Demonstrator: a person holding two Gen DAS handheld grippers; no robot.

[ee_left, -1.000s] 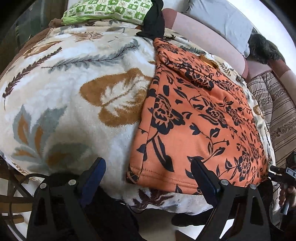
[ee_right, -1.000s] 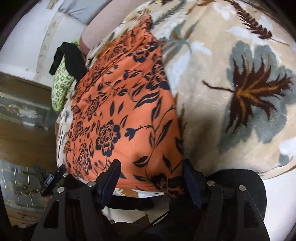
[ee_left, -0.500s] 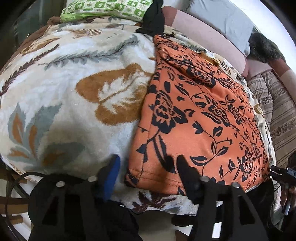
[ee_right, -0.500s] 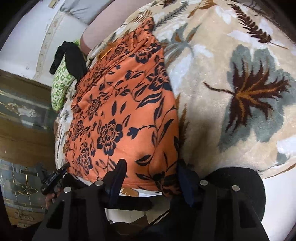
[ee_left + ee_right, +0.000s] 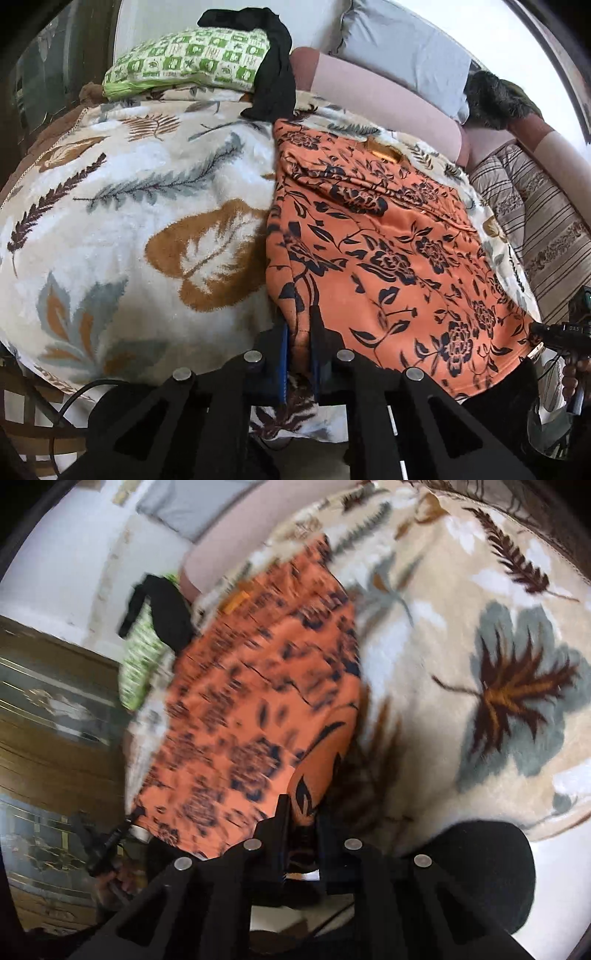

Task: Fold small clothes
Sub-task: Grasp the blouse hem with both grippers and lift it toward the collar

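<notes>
- Left gripper (image 5: 298, 343): now pinching shut on the near left hem corner of the orange cotton garment with black floral print (image 5: 388, 251), after standing wide open around that corner a second ago.
- Garment lying flat along the plush cream leaf-patterned blanket (image 5: 129, 221) on the bed, its near hem gathering upward.
- Right gripper (image 5: 303, 825): likewise closing tight on the near right corner, view blurring with motion.
- Both corners secured, probably readying a lift to fold the hem toward the far end.

- The orange flowered garment (image 5: 388, 258) is thin, smooth, matt cloth.
- The blanket (image 5: 129, 221) is thick, fuzzy fleece.
- The cabinet (image 5: 48, 746) is glossy dark wood.
</notes>
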